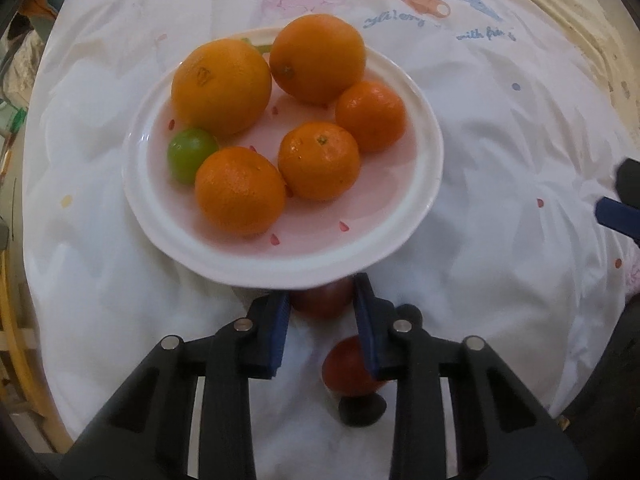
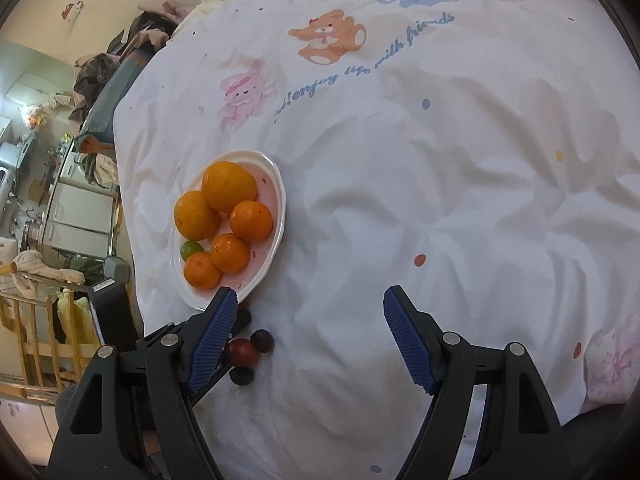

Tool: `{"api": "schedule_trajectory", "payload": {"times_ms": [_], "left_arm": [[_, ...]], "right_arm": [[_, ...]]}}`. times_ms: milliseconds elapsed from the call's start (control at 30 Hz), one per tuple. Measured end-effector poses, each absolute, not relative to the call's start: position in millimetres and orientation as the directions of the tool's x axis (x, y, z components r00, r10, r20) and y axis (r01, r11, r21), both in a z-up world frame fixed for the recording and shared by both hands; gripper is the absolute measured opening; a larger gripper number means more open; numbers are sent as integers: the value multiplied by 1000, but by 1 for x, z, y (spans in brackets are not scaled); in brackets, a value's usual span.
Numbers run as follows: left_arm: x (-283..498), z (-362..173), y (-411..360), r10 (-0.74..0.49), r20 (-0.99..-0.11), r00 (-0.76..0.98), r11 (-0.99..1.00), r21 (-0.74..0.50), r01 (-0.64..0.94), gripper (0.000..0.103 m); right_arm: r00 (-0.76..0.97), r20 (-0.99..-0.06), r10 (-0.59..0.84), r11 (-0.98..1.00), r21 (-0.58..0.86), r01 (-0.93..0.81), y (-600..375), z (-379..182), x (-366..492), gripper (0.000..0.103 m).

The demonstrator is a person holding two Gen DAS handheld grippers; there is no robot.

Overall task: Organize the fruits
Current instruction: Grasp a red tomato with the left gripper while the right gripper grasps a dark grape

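Note:
A white plate (image 1: 280, 270) on the quilt holds two large oranges (image 1: 222, 86), three mandarins (image 1: 320, 160) and a small green fruit (image 1: 188, 154). Just in front of the plate's near rim, my left gripper (image 1: 322, 296) is shut on a small dark red fruit (image 1: 320, 306), a blue pad against each side. A brighter red fruit (image 1: 346, 372) and a dark one (image 1: 362, 410) lie on the quilt under its right finger. My right gripper (image 2: 308, 300) stands open and holds nothing, right of the plate (image 2: 280, 184) and the small fruits (image 2: 245, 353).
A white quilt (image 2: 440, 200) printed with cartoon bears covers the bed. Its left edge drops to a wooden rail (image 2: 40, 344), and beyond it are room clutter and a clothes pile (image 2: 120, 52). One blue pad (image 1: 614, 212) of the right gripper shows at the left wrist view's right edge.

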State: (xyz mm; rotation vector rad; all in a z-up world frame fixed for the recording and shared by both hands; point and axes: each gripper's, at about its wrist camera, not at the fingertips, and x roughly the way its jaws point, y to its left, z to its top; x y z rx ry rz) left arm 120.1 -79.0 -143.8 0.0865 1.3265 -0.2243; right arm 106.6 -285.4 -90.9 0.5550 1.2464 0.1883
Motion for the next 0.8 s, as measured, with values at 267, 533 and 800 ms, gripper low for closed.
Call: {"api": "schedule_trajectory", "payload": {"times_ms": [267, 533, 800], "left_arm": [[98, -110, -66, -128, -958, 256, 971, -68, 231, 26], [88, -48, -29, -154, -925, 348, 982, -103, 161, 26], [89, -54, -4, -117, -913, 390, 993, -96, 71, 27]], "right_arm": [[290, -862, 416, 877, 464, 124, -271, -95, 109, 78], [209, -812, 546, 812, 574, 107, -255, -107, 108, 65], [55, -848, 527, 847, 529, 43, -211, -137, 118, 34]]}}
